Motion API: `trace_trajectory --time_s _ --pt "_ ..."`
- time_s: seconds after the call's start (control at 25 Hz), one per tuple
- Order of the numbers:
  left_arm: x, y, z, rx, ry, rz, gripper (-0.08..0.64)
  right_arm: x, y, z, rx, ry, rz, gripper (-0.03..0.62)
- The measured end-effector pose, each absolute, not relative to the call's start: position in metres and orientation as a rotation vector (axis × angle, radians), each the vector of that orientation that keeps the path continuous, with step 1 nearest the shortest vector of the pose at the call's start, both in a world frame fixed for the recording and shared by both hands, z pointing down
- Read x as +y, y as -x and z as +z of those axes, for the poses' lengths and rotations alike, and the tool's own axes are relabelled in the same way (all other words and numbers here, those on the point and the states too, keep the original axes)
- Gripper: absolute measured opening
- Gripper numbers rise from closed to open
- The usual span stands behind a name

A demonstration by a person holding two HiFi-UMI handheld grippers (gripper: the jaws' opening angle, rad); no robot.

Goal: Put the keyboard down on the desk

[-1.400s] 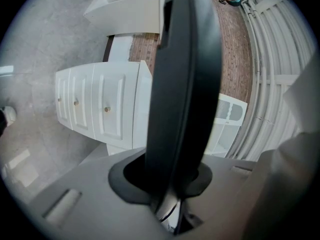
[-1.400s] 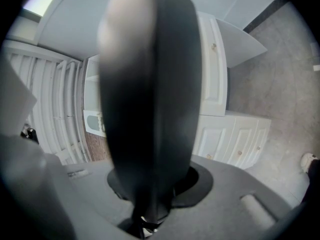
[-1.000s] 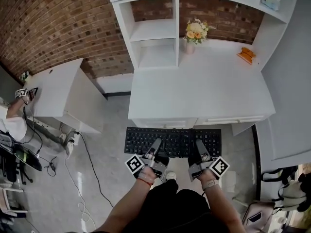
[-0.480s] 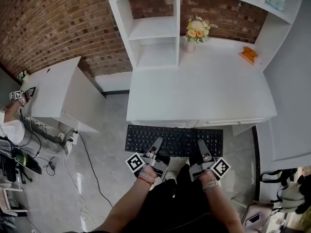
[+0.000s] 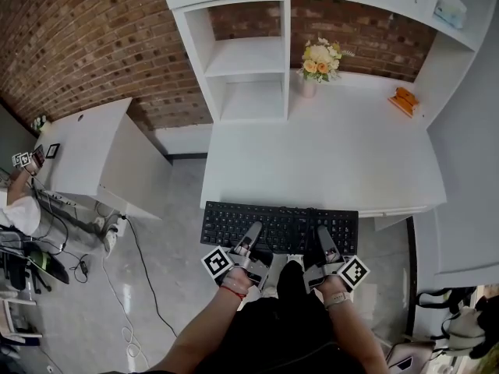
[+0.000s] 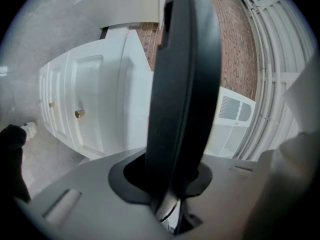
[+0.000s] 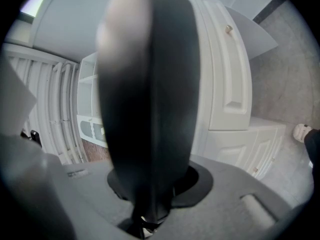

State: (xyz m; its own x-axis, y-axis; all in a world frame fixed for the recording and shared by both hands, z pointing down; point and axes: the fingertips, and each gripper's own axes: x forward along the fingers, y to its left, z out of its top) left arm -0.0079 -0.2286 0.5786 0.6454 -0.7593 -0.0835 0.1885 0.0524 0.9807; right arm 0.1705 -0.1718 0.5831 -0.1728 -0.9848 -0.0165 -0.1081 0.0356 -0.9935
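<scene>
Left gripper [image 5: 251, 238]: fingers clenched on black keyboard [image 5: 282, 226] near edge, its 7 o'clock side; right gripper [image 5: 322, 240]: fingers clamped at its 5 o'clock side; keyboard held level at white tabletop [image 5: 327, 154] 6 o'clock edge

You've carried the keyboard [image 5: 279, 226] forward toward the counter [image 5: 327, 154]. Its far edge was short of the counter's front edge before. Seen from above, it now meets that edge.

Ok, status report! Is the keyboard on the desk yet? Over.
Left gripper, right gripper: both shut on keyboard. Keyboard held at the front edge of the desk, not down yet. Flower vase and orange thing sit far back, out of the way.
</scene>
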Motion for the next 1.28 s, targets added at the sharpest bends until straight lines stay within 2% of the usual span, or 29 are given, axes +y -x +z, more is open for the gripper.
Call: trace_trajectory --time_s 0.92,1.28 --pt "-0.307 -0.059 0.594 -0.526 -1.374 -0.682 0.084 -0.251 -0.235 0.611 1.317 1.226 -1.357 0.072" --pt "-0.342 -0.074 0.598 -0.533 -1.367 -0.663 0.152 -0.285 -0.248 0.623 1.235 1.248 -1.436 0.072"
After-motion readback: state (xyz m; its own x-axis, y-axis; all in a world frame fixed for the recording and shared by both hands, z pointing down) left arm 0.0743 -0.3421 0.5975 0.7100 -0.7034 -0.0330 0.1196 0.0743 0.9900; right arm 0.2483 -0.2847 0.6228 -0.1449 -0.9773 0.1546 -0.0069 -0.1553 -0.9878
